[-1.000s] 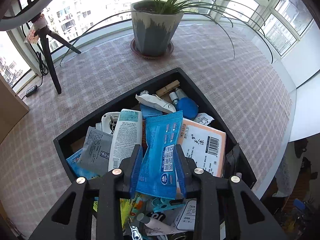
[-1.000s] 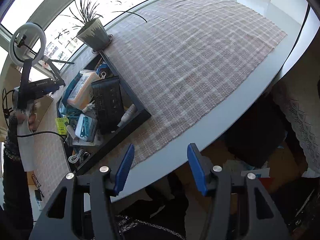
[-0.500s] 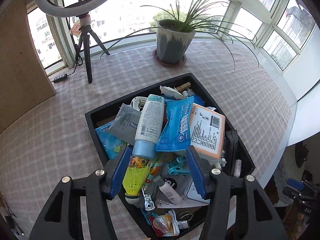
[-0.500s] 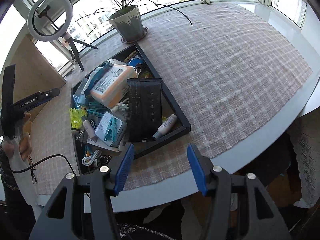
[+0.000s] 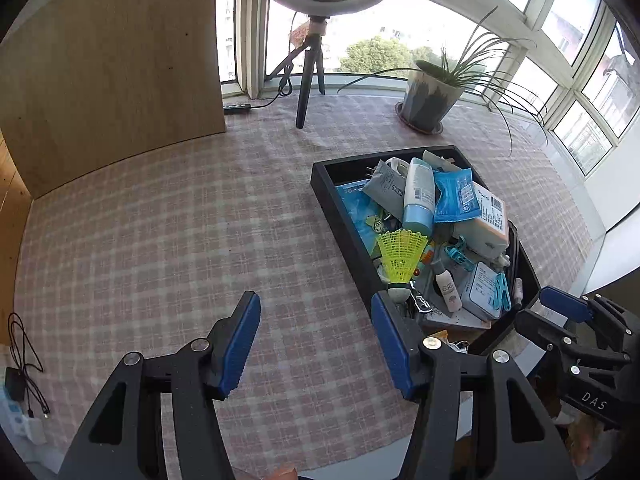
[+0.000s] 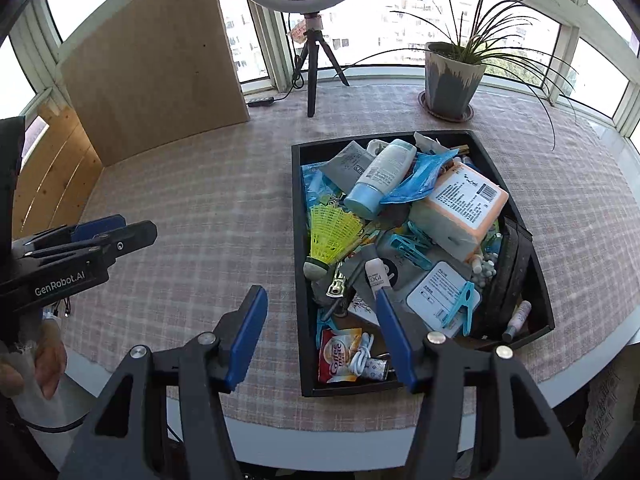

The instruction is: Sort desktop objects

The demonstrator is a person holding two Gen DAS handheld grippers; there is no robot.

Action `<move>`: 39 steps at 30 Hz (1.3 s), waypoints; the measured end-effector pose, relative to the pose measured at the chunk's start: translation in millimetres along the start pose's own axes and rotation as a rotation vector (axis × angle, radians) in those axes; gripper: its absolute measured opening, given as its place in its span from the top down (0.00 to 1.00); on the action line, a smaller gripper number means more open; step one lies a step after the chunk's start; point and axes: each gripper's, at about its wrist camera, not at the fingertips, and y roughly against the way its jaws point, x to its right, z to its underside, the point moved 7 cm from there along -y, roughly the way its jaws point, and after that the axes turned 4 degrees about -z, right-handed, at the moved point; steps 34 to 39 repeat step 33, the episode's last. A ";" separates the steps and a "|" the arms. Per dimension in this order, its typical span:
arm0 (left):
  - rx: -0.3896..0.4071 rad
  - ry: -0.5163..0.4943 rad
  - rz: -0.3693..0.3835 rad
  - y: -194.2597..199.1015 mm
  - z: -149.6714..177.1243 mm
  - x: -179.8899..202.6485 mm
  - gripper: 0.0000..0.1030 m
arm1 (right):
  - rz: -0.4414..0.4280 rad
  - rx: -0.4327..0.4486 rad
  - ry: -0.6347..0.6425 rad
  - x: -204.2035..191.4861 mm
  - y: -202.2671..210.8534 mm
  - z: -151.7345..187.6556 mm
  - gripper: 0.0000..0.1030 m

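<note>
A black tray [image 6: 297,264] on the checked cloth is heaped with objects: a yellow shuttlecock [image 6: 334,234], a white and blue tube [image 6: 382,176], a blue packet [image 6: 420,178], an orange-edged pack [image 6: 464,208]. The tray also shows in the left wrist view [image 5: 340,220] with the shuttlecock [image 5: 400,254] and blue packet [image 5: 456,196]. My left gripper [image 5: 316,344] is open and empty, above the cloth left of the tray. My right gripper [image 6: 320,332] is open and empty over the tray's near left corner.
A potted plant [image 6: 450,84] and a ring light tripod [image 6: 314,64] stand at the back by the windows. A wooden board [image 6: 160,68] stands at the back left. The table edge [image 6: 320,428] runs just below the tray. Cables [image 5: 24,360] lie at the left.
My left gripper let go of the blue packet, which now lies in the tray, opened, and drew back left. My right gripper swung round to face the tray.
</note>
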 end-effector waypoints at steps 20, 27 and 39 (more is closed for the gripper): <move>0.000 0.201 -0.129 27.5 55.2 -187.3 0.46 | -0.135 -0.044 0.189 -211.0 -74.1 -7.1 0.43; 0.002 0.216 -0.124 31.0 58.2 -206.9 0.45 | -0.125 -0.045 0.212 -230.5 -78.9 -8.1 0.43; 0.045 0.211 -0.147 35.1 56.4 -215.1 0.33 | -0.122 -0.058 0.213 -235.5 -87.3 -7.4 0.43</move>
